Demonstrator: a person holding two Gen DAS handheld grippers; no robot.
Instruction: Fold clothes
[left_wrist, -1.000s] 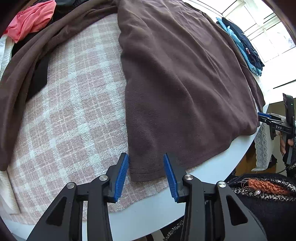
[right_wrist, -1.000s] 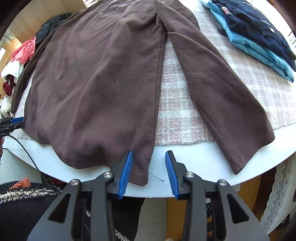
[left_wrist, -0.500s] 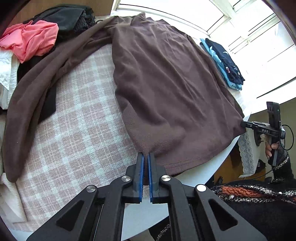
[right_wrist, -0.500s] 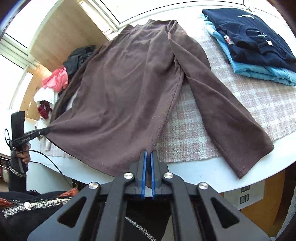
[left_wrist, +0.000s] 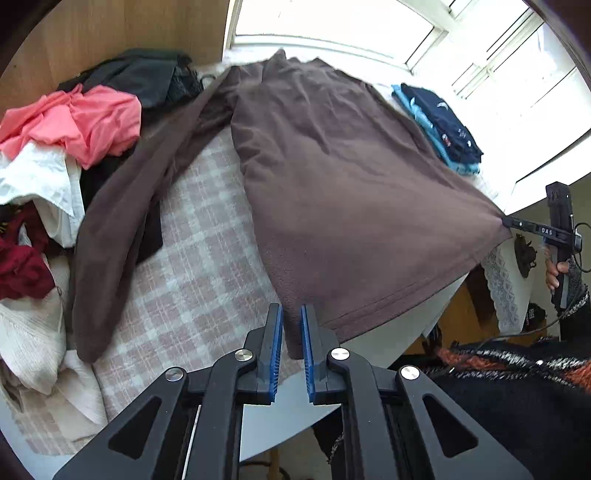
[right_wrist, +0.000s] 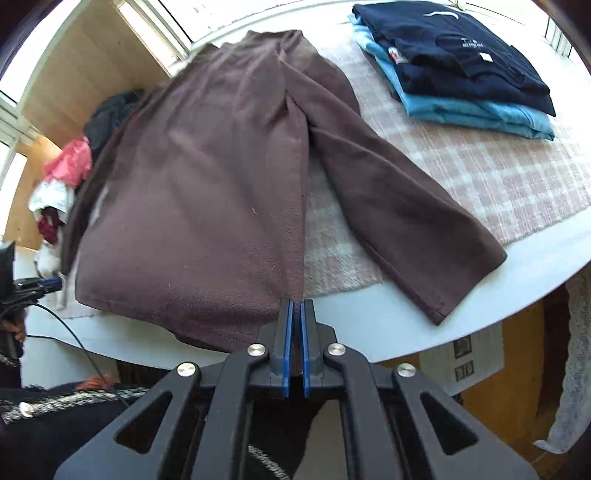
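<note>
Both tools have shut on the hem of the brown fleece top (left_wrist: 343, 206) and lifted it off the counter's (right_wrist: 406, 332) near edge. Left tool (left_wrist: 291, 343) pinches the near-left hem corner, though its jaws have just been easing apart a touch with cloth between them (watch that!). Right tool (right_wrist: 295, 347) stays clamped tight on the other hem corner. Body and sleeves lie across the checked cloth (right_wrist: 480, 173), collar toward the far edge. Risk: that looser left grip lets the corner slip, skewing the fold, or a trailing sleeve drags toward the folded stack (right_wrist: 461, 62).
</note>
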